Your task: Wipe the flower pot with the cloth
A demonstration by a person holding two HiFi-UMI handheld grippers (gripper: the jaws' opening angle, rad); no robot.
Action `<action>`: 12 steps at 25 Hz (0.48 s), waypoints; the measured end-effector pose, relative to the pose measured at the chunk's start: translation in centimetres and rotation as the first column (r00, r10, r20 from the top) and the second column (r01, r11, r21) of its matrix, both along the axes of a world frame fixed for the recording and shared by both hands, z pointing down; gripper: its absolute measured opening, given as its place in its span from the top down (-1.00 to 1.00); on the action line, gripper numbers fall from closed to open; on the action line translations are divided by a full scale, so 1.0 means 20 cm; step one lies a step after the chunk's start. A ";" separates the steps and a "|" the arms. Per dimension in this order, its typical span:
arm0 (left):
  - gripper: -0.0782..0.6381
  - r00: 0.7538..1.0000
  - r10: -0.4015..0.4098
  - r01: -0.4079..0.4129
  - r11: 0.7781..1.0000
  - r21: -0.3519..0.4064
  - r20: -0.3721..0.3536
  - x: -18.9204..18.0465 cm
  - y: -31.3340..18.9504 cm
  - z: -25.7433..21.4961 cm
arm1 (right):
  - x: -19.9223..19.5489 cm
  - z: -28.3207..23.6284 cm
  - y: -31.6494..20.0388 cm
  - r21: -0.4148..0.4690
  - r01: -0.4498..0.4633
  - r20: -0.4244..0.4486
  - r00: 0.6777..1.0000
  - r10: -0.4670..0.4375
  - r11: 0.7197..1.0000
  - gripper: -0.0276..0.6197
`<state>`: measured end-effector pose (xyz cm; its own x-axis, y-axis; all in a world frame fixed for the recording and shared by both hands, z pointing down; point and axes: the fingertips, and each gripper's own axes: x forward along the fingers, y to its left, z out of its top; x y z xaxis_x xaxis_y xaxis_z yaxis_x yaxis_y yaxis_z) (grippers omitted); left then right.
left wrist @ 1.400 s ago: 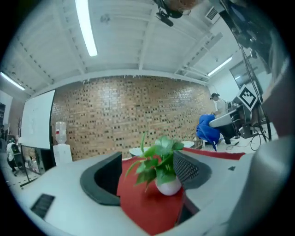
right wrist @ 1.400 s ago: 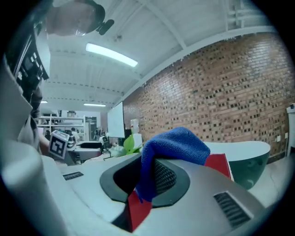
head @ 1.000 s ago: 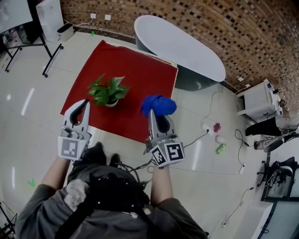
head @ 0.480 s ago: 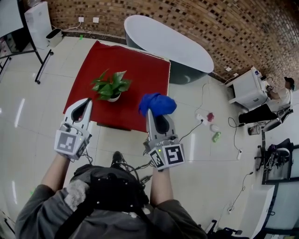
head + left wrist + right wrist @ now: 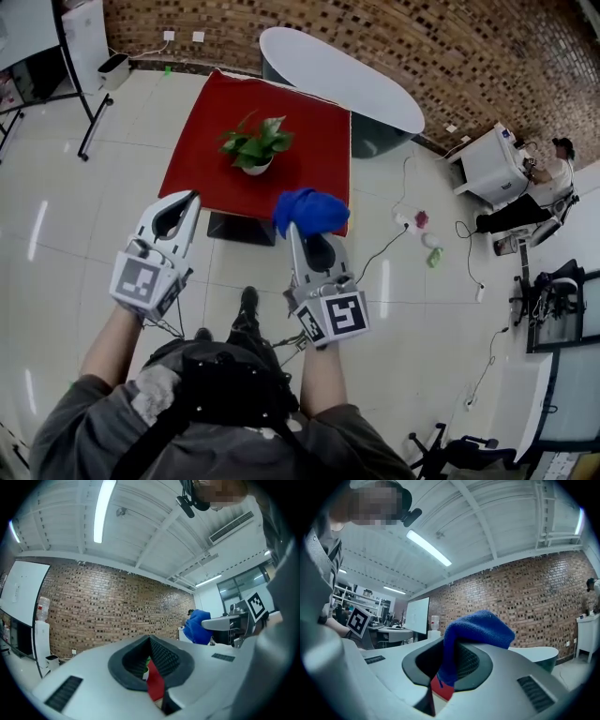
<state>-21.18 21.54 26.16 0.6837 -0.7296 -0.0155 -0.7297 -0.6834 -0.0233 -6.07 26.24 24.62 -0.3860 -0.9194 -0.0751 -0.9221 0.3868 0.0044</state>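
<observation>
The person stands back from the red table [image 5: 309, 122] with both grippers held out level in front of them. The left gripper [image 5: 190, 198] is closed tight with nothing in it; looking along its jaws, only a sliver of red table and a bit of green show through the gap. The right gripper [image 5: 294, 229] is clamped on the blue cloth [image 5: 309, 211], which is pinched between the pads and bunches up over the tips in a loose lump. The pot [image 5: 257, 169], small and white with a leafy plant [image 5: 255, 145] in it, sits on the table towards its near left part, well ahead of both grippers and touched by neither. Beyond the table is a long white oval top [image 5: 342, 75] by the brick wall [image 5: 422, 37], and a few cables [image 5: 469, 272] trail over the pale floor to the right
</observation>
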 end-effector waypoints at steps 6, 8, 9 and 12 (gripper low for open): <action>0.76 1.000 0.022 -0.022 0.999 -0.035 0.002 -0.23 0.27 0.06 | -0.24 0.04 0.28 -0.012 -0.030 -0.017 0.999 0.030 0.999 0.72; 0.76 0.999 0.033 -0.034 0.999 -0.040 -0.008 -0.24 0.30 0.02 | -0.26 0.01 0.32 -0.015 -0.040 -0.018 0.999 0.039 0.999 0.72; 0.76 0.999 0.040 -0.040 0.999 -0.037 -0.012 -0.22 0.31 -0.02 | -0.25 -0.03 0.32 -0.019 -0.042 -0.017 0.999 0.042 0.999 0.72; 0.76 0.998 0.057 -0.057 0.998 -0.025 -0.009 -0.14 0.36 -0.14 | -0.18 -0.13 0.37 -0.025 -0.045 -0.008 0.999 0.045 0.999 0.72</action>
<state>-24.05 28.78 23.43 0.7240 -0.6898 -0.0028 -0.6898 -0.7240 0.0003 -9.73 33.58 22.00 -0.3447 -0.9375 -0.0487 -0.9386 0.3450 0.0021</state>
